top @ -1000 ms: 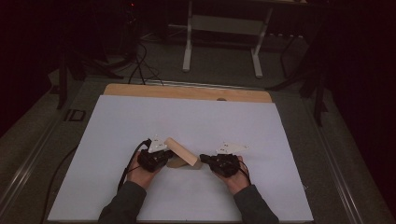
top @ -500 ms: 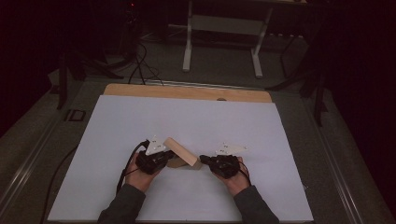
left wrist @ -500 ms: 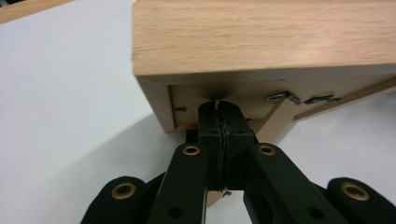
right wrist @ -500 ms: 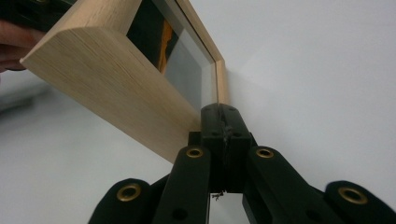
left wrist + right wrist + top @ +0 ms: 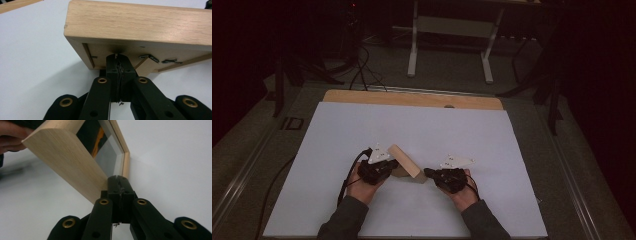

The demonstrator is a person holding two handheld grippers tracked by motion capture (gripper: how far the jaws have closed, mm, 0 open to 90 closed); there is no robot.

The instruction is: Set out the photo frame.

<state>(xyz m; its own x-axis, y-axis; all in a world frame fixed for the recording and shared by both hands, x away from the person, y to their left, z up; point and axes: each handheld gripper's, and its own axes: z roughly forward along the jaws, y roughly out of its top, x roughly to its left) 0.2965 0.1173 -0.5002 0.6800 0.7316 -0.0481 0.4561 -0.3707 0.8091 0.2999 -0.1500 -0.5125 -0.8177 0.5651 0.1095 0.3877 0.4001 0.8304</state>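
Frame (image 5: pixel 140 22): pale matt grained wood, glossy glass front; table (image 5: pixel 342 130): smooth white.

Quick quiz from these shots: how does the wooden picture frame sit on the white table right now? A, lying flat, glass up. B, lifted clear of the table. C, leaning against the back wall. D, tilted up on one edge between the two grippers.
D: the wooden picture frame stands tilted on one edge on the white table, with the shut left gripper at its back and the shut right gripper at its lower corner.
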